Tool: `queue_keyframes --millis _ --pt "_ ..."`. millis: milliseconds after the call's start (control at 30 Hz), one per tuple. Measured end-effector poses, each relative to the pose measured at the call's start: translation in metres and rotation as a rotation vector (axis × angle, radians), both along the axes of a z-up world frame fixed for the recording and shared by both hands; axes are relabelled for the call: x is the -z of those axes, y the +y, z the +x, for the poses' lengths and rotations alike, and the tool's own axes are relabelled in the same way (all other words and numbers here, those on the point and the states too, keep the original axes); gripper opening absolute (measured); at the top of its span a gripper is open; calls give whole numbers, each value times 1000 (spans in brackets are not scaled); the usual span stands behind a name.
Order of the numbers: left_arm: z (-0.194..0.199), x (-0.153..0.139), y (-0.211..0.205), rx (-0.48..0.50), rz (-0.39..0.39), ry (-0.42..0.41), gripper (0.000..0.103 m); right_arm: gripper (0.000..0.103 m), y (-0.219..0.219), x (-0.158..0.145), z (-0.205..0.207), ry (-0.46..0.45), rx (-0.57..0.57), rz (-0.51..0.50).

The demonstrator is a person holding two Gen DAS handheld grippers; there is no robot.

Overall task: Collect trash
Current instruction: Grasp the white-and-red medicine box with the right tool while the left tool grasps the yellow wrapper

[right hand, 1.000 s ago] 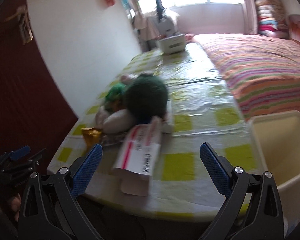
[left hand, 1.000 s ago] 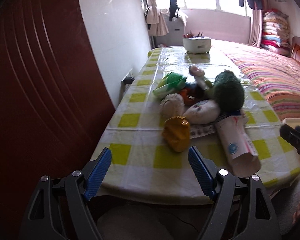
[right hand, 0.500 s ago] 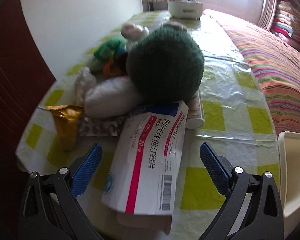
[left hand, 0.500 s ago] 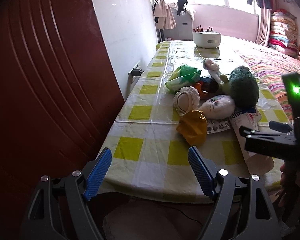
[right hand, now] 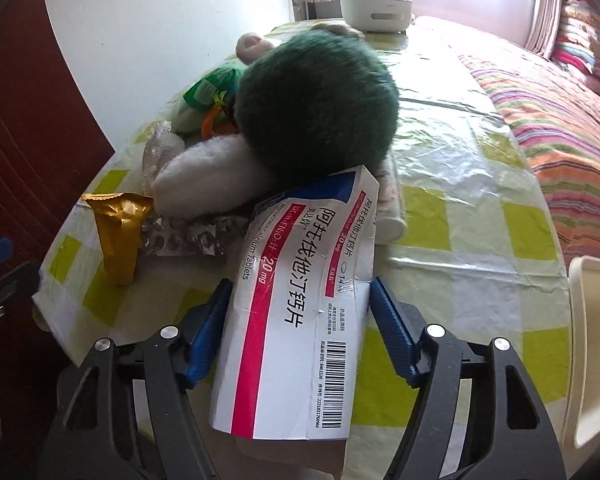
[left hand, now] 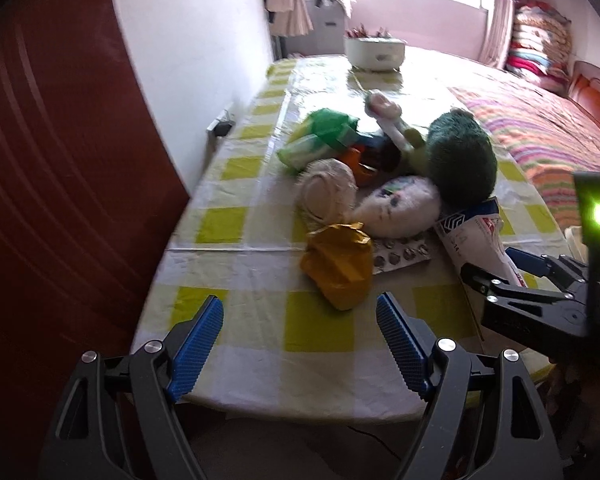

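A white and red medicine box (right hand: 300,300) lies at the near end of the checked table (left hand: 255,276), leaning on a heap of things. My right gripper (right hand: 296,292) is closing on it, a blue pad against each long side. In the left wrist view the same box (left hand: 476,236) sticks out of the right gripper (left hand: 500,276). A crumpled yellow wrapper (left hand: 340,268) and a blister pack (left hand: 400,256) lie beside it. My left gripper (left hand: 300,312) hangs open over the table's front edge, just short of the wrapper, with nothing between its fingers.
The heap holds a dark green plush ball (right hand: 316,104), a white plush toy (right hand: 203,176), a green packet (left hand: 320,136) and an orange piece. A cream bin (right hand: 592,340) stands right of the table. A white basket (left hand: 374,52) sits at the far end, a striped bed (right hand: 560,120) right, a red door (left hand: 59,160) left.
My right gripper came down over the medicine box and its jaws narrowed onto the box's sides. The left gripper moved closer to the yellow wrapper and stayed open.
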State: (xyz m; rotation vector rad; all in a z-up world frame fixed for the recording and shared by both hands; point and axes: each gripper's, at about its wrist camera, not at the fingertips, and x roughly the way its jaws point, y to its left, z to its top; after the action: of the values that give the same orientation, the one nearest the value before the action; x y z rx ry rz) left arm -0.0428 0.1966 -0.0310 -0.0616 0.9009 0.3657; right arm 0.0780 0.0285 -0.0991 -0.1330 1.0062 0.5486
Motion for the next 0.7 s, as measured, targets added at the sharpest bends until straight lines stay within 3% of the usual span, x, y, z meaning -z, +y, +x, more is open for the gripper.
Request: queue_keyframes --millis 500,633,667,700 --pt "58 24 5 29 -63 96 77 66 -61 -16 -28 1 84 136" --pt "69 30 9 4 -63 85 76 66 -72 -23 -35 -15 98 157" --pt "70 32 12 -10 -70 75 76 66 -75 -24 -36 -17 104 164" --pt "70 32 15 -25 -79 64 65 67 -78 -25 -38 -18 108 168"
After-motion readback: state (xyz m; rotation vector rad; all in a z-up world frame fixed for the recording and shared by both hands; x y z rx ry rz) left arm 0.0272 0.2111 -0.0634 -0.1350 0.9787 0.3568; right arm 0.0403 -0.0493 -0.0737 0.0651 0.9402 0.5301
